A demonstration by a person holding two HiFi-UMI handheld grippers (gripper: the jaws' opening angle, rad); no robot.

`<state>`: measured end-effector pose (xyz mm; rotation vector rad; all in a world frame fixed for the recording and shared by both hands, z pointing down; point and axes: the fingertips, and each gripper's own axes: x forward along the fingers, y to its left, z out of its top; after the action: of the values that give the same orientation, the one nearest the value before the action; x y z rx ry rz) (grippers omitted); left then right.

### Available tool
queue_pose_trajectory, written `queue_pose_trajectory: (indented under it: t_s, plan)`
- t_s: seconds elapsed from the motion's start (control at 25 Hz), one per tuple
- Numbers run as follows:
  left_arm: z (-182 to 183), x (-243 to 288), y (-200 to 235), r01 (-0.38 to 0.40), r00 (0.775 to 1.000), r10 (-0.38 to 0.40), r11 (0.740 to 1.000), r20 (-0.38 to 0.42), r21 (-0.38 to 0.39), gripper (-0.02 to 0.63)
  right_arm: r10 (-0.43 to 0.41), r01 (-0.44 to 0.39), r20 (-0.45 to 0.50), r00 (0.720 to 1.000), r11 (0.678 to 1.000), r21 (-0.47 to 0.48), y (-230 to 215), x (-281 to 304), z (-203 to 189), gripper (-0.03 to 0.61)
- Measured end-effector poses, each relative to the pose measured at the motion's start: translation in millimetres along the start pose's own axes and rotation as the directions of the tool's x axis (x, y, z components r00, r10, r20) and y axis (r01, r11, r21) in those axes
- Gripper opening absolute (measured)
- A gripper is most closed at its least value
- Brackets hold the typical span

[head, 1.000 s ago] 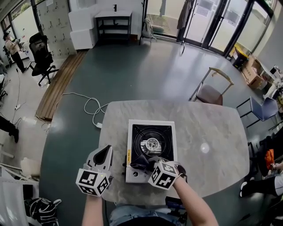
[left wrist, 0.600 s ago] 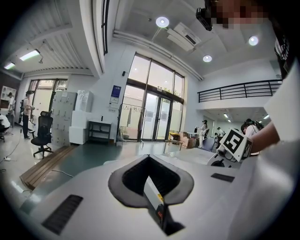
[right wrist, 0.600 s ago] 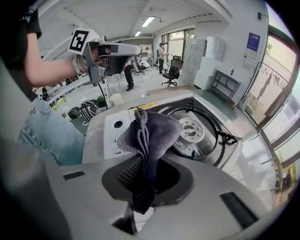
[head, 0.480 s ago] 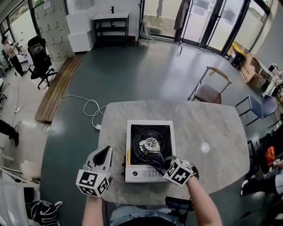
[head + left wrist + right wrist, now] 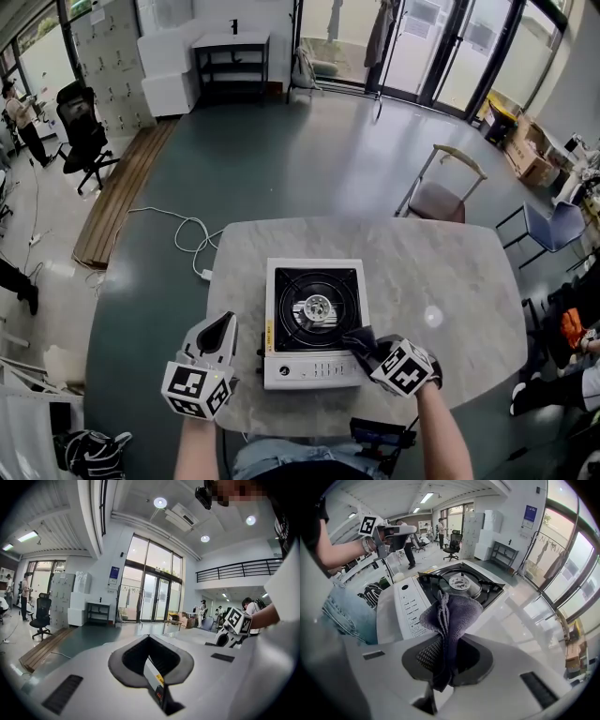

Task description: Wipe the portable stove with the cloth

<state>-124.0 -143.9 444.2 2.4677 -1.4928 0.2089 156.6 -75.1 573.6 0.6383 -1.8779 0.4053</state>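
Tightly bunched, the purple-grey cloth (image 5: 452,611) sits clamped in the right hand-held gripper (image 5: 443,660) at the stove's (image 5: 407,605) edge.

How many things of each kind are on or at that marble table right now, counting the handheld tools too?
portable stove: 1
cloth: 1
grippers: 2, namely the left gripper, holding nothing, and the right gripper, shut on the cloth at the stove's front right corner
Total: 4
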Motion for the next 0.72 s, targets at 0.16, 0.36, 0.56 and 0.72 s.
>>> queue_pose_trajectory:
  t_s: [0.16, 0.36, 0.56, 0.72]
  plan:
    - [2.0, -2.7, 4.7, -0.012, 1.0, 0.012, 1.0, 0.014, -0.004, 0.011, -0.031, 0.028, 0.099, 0.995, 0.999, 0.031, -1.4, -38.4, 22.7, 0.061]
    - [1.2, -5.7, 10.0, -0.021, 0.999, 0.021, 1.0, 0.025, -0.009, 0.011, 0.066, -0.046, 0.236, 0.969, 0.995, -0.089, 44.0, -65.4, 78.8, 0.061]
    - [7.0, -9.5, 14.9, -0.032, 0.998, 0.033, 0.999, 0.053, -0.019, 0.011, 0.267, -0.197, 0.16, 0.95, 0.915, -0.353, 135.0, -29.8, 117.3, 0.061]
    - [11.0, -17.3, 24.4, -0.053, 0.996, 0.055, 0.998, 0.068, -0.027, 0.011, 0.34, -0.313, 0.006, 0.94, 0.874, -0.372, 184.8, 17.2, 123.5, 0.061]
